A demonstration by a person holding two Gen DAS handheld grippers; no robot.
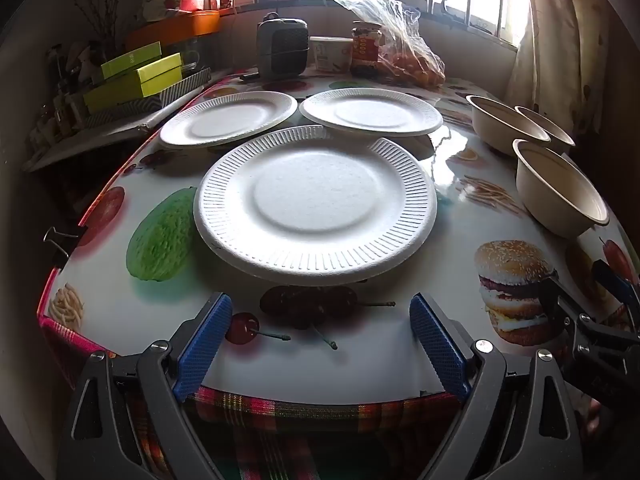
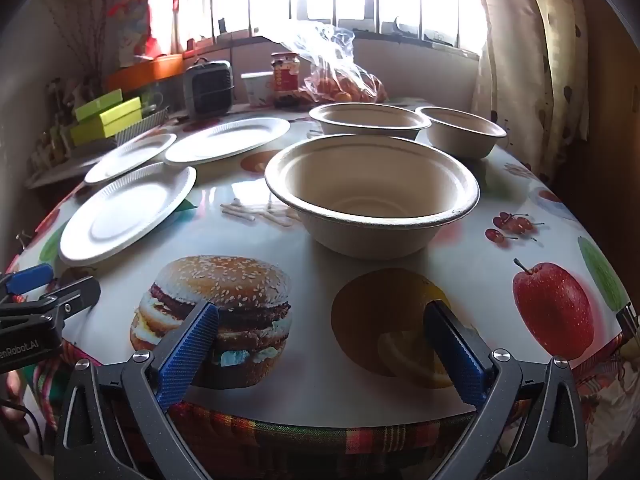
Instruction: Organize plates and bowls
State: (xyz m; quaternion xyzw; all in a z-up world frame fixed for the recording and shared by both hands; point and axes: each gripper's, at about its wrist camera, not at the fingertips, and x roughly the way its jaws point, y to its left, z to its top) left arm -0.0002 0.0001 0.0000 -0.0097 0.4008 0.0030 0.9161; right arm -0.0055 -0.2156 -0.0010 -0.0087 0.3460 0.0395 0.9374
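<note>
left gripper (image 1: pixel 320 344) wide open, empty | right gripper (image 2: pixel 320 352) same | risk: flimsy white ribbed foam plate (image 1: pixel 316 208) probably slides off when nudged | light beige paper bowl (image 2: pixel 372 196) could tip

You can read one marking only: the cut-off white lettering "enRobot.AI" on the black body of the left gripper (image 2: pixel 28 292), at the left edge of the right wrist view. The jar (image 1: pixel 365 46) label stays illegible.
</note>
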